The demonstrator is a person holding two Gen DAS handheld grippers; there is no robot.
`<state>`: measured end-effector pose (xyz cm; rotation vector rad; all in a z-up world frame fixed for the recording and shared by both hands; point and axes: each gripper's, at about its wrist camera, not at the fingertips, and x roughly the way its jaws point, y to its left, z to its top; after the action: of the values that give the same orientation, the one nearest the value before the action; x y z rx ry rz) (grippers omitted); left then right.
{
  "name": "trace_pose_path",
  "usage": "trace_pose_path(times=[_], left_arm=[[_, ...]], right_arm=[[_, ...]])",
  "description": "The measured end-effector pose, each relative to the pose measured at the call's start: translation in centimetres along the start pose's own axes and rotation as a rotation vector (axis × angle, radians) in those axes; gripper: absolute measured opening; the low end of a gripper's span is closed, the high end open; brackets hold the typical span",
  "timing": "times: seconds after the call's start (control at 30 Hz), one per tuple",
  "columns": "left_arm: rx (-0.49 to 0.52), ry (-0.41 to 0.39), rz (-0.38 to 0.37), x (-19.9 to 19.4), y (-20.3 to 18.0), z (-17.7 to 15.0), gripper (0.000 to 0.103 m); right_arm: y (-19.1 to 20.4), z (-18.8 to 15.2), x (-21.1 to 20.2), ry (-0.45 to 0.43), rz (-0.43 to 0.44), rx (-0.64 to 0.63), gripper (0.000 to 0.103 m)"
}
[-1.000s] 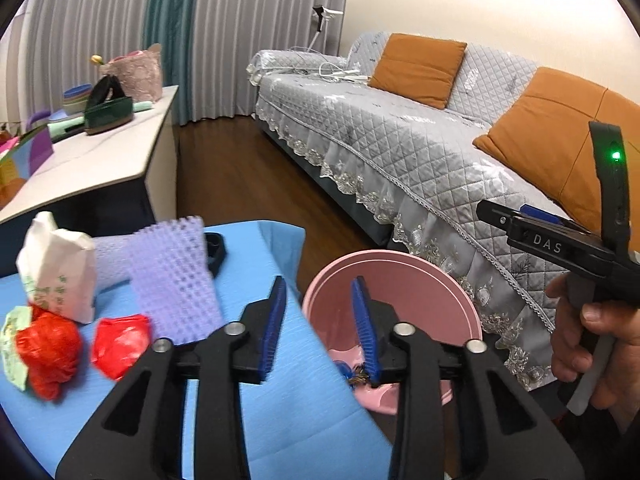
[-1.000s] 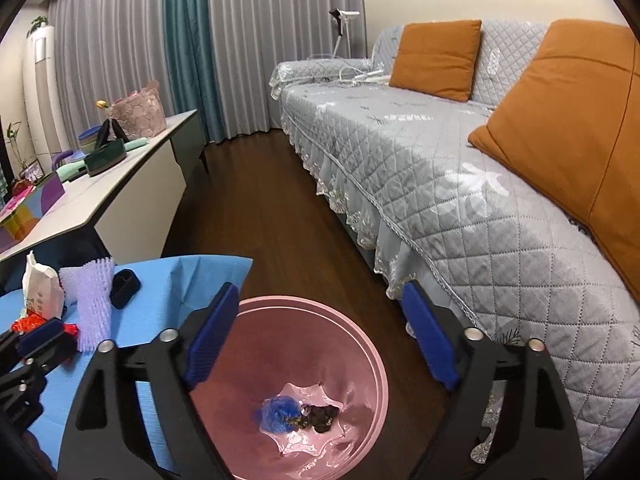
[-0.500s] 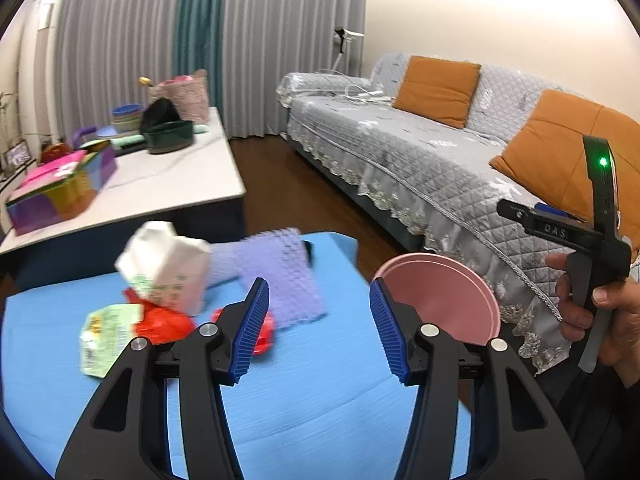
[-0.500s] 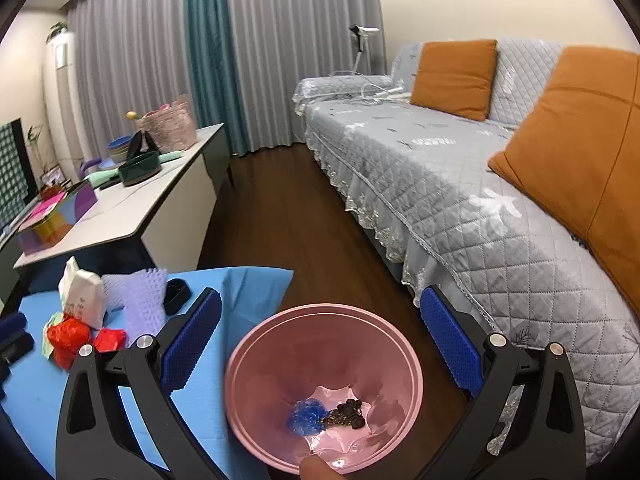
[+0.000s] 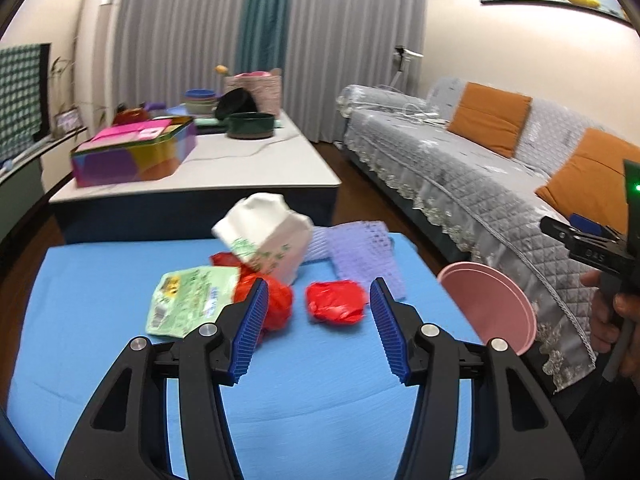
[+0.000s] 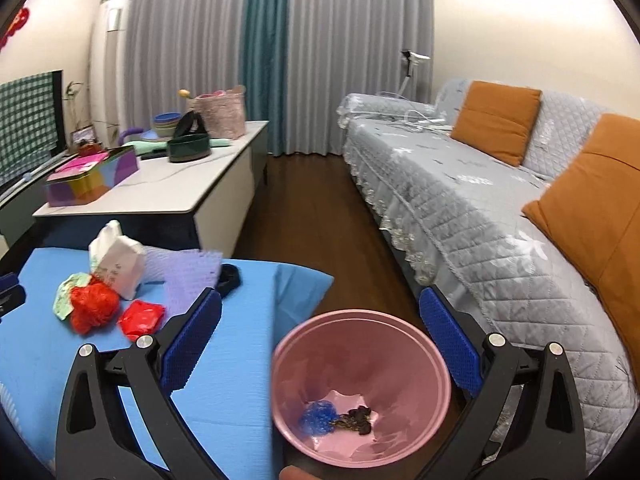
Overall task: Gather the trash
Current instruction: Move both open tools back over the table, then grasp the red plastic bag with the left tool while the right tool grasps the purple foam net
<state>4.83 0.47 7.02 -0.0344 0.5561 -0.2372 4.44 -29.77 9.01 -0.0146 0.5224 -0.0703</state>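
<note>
Lower centre: left gripper (image 5: 316,330) spread above crumpled red plastic wrapper (image 5: 335,302); right gripper (image 6: 320,344) spread over round pink plastic bin (image 6: 360,388) beside blue table edge (image 6: 276,320).

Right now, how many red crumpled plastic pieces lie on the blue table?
2. One crumpled red plastic wad lies against the white paper carton and green wrapper; the other red plastic piece lies alone beside the purple foam net. More may be hidden under the carton.
</note>
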Motion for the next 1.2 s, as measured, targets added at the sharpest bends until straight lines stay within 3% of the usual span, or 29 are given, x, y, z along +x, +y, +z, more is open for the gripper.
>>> trace_pose_path(times=[0.27,0.43,0.53,0.73,1.2], left_arm=[[-0.01,-0.021,0.044,-0.8,2.8,-0.5,0.05],[-0.042,-0.027,0.096,-1.1,4.6,-0.8,0.043],[-0.074,-0.02,0.112,-1.1,6.0,-1.1,0.034],[-0.16,0.017,0.145,-0.1,8.8,-2.0,0.033],[-0.208,0.139,0.181,5.8,10.7,-4.0,0.033]], right_arm=[[1.5,0.4,1.0,0.008,0.051,0.067,0.093],[3.0,0.4,1.7,-0.004,0.068,0.1,0.074],[4.3,0.4,2.6,-0.001,0.075,0.076,0.061],[6.4,0.0,5.1,0.069,0.136,0.061,0.048],[10.2,-2.7,12.7,0.201,0.212,0.04,0.048]])
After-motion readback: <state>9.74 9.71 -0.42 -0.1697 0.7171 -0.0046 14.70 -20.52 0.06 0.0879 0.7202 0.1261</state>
